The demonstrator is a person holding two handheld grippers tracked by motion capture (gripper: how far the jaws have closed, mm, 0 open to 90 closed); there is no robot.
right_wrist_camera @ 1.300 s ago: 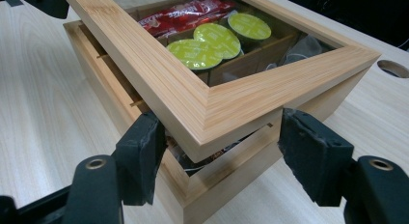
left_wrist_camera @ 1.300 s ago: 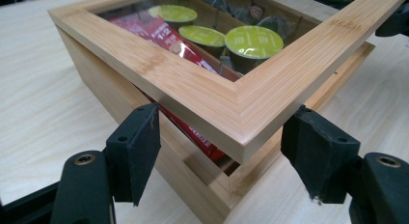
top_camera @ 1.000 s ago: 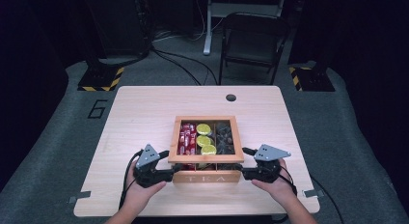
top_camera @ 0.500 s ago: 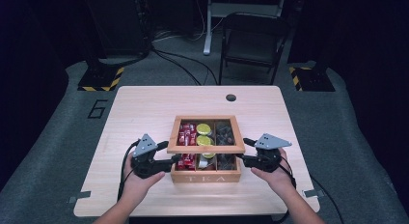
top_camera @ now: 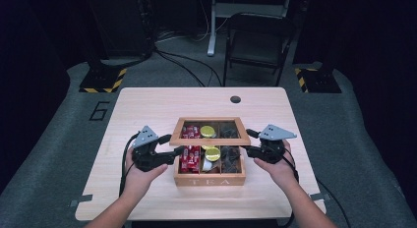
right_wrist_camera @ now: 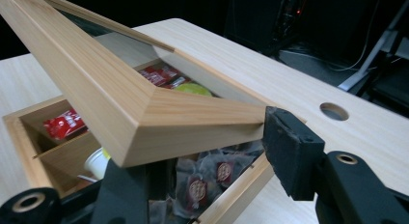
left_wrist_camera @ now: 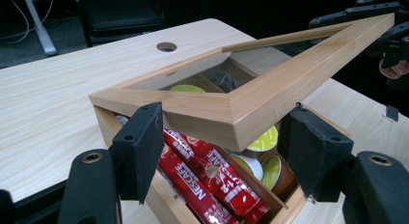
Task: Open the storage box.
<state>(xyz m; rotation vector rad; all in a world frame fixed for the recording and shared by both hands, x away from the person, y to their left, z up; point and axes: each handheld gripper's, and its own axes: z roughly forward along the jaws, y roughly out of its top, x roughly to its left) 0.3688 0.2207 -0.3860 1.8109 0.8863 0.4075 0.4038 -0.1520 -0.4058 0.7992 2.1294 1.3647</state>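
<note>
I am lifting the glazed lid (top_camera: 210,132) off the tea box (top_camera: 210,179), the left gripper (top_camera: 173,152) and right gripper (top_camera: 247,149), jaws just closing, each clamping a side rail between its jaws; next calls for an even swing back.

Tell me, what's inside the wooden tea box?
Inside the tea box: red sachets, yellow-lidded pods and dark wrapped packets. The raised lid covers the back part.

Your desk (top_camera: 147,110) is light wood, with a round cable hole (top_camera: 235,99) near its far edge. Behind it you've got a dark folding chair (top_camera: 258,41), and two yellow-black striped floor bases (top_camera: 103,80) flanking it on grey carpet.
</note>
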